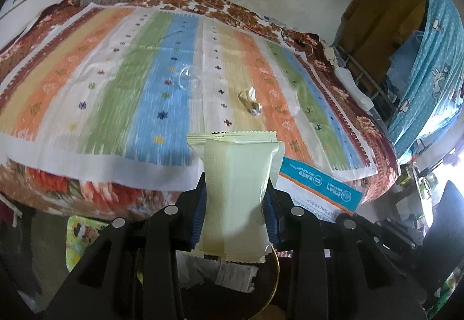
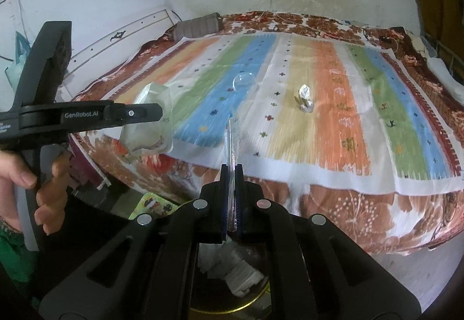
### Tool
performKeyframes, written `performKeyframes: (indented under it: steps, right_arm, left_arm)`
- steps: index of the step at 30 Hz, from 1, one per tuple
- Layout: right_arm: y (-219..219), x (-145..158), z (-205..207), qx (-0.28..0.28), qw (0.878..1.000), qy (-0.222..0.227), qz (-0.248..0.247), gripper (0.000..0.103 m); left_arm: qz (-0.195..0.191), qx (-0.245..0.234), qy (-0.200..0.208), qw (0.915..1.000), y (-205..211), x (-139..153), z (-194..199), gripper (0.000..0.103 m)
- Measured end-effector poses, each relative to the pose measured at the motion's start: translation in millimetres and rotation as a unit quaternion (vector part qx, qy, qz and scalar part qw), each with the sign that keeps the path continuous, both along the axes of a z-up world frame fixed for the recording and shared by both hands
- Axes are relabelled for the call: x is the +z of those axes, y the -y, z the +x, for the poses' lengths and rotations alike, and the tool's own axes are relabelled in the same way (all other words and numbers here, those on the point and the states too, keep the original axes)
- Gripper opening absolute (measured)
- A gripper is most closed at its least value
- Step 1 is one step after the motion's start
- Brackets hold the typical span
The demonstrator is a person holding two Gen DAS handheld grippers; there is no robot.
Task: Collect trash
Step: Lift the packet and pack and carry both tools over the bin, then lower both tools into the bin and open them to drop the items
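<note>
Between both pairs of jaws, trash is held at the near edge of the bed.

A pale cream wrapper (image 1: 236, 189) is clamped by the partly closed left gripper (image 1: 236, 198), its crimped top edge standing upright above the blue pads. A thin clear plastic piece (image 2: 231, 163) is pinched edge-on by the right gripper (image 2: 231, 198), whose jaws are almost fully closed. Below both grippers a round bin with a gold rim (image 2: 232, 299) is seen, with white paper scraps inside. Farther out, on the striped blanket (image 2: 333, 117), a crumpled foil scrap (image 2: 305, 101) and a clear plastic dome (image 2: 242, 79) are left lying well apart. A blue-and-white mask packet (image 1: 322, 189) is seen at the bed's edge, just right of the wrapper.
</note>
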State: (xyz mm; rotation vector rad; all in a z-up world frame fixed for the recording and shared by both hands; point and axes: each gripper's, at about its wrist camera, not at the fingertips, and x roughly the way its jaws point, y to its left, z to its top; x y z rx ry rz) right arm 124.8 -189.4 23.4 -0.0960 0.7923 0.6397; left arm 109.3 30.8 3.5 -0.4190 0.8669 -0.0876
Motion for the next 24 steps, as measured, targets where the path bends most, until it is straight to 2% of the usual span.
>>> performKeyframes:
  steps: [7,15,24]
  right_arm:
    - [6,-9,-21,0.004,1.000,-0.015,-0.004,0.003]
    - [6,-22,-41,0.012,0.999,-0.035,-0.022,0.003]
    - [2,-42,-54,0.014,0.996,-0.072,-0.051,0.003]
  left_arm:
    - [0.003,-0.006,-0.016,0.9998,9,-11,-16,0.033]
    - [0.016,-0.007,-0.059,0.9981,22,-37,-31,0.033]
    - [0.013,0.000,-0.102,0.9947,30,-60,-39,0.033]
